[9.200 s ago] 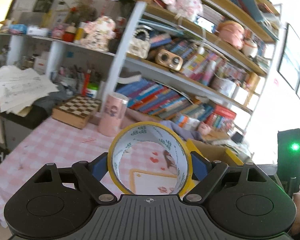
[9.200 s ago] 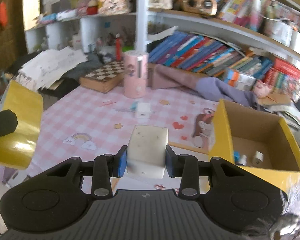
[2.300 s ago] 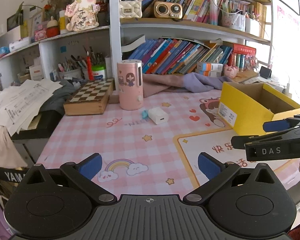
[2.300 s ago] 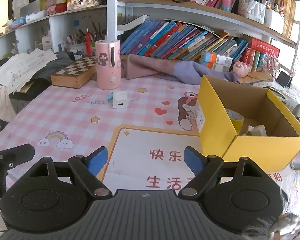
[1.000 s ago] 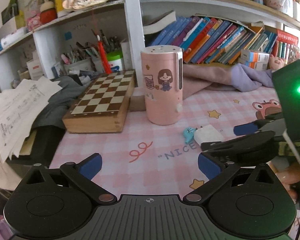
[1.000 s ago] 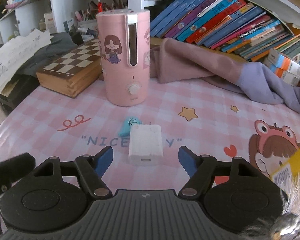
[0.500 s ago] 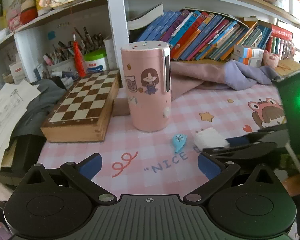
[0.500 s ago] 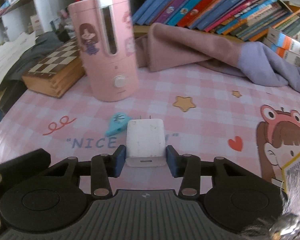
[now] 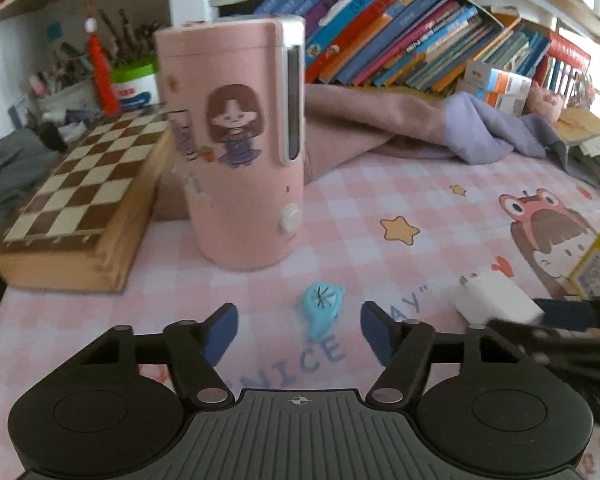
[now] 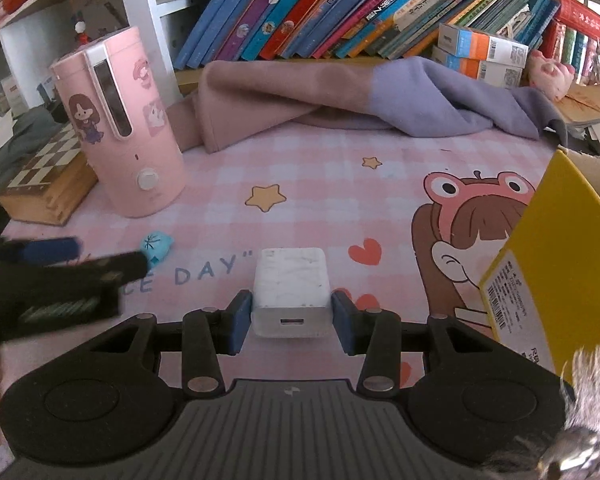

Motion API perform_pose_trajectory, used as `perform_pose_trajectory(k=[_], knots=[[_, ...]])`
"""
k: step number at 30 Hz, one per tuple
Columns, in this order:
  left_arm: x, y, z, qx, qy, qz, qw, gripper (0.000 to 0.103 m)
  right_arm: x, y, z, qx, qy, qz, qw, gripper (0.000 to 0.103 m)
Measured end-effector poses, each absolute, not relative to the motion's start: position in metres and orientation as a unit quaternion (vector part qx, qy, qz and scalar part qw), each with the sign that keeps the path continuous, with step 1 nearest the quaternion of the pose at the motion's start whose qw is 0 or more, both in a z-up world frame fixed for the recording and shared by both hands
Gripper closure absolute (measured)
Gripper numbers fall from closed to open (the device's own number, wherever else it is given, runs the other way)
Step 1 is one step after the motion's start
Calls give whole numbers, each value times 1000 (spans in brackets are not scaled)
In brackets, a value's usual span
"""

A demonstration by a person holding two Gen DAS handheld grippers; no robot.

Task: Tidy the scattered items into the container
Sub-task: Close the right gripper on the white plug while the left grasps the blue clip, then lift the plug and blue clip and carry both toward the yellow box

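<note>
daylight fr upper right | soft shadows | fisheye edges | slight motion blur

- The desk point(image 10: 320, 184) is covered by a pink-and-white checked mat printed with stars, hearts, lettering and a cartoon girl in a frog hat.
- Behind it runs a white shelf unit point(image 10: 140, 12) with an upright post; a long row of leaning books point(image 10: 340, 4) fills the lower shelf.
- A pink and lilac cloth point(image 10: 340, 96) lies crumpled along the back of the desk.
- At the left stands a tall pink cylinder appliance point(image 9: 240, 140) with a girl sticker, beside a wooden chessboard box point(image 9: 80, 200).
- Pens and jars crowd a cubby point(image 9: 100, 64) at the far left.
- Bright daylight comes in from the right.
</note>
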State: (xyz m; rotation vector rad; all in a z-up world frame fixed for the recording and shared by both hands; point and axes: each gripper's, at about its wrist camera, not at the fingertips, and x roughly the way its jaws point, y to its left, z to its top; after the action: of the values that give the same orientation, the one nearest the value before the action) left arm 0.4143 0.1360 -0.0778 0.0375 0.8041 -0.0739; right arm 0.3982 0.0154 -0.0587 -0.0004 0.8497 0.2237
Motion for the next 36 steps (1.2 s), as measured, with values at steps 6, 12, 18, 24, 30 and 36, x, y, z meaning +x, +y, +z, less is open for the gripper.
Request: perform_pose_trajectory(k=[6,12,18,24,30,36], knots=[[428,124,-87,25,394,-57,917,60,403,17,-67,-7,427,111,897,62],[430,119,-92,40,395,-58,916,77,408,23,-72,-26,425,113,898,61],[422,122,-86,45,397,-53,915,78,411,27,-75,-39,423,115,898,60],[402,129,-61,20,373,-53,926,78,411,26,-74,-38,421,118,898,62],[377,135,-37,-6,356,-56,933,78,400,23,-59,-33,403,125,906,62],[351,140,-23,-29,357,-51,932,78,381,18,-41,-23,392,137,910,62]])
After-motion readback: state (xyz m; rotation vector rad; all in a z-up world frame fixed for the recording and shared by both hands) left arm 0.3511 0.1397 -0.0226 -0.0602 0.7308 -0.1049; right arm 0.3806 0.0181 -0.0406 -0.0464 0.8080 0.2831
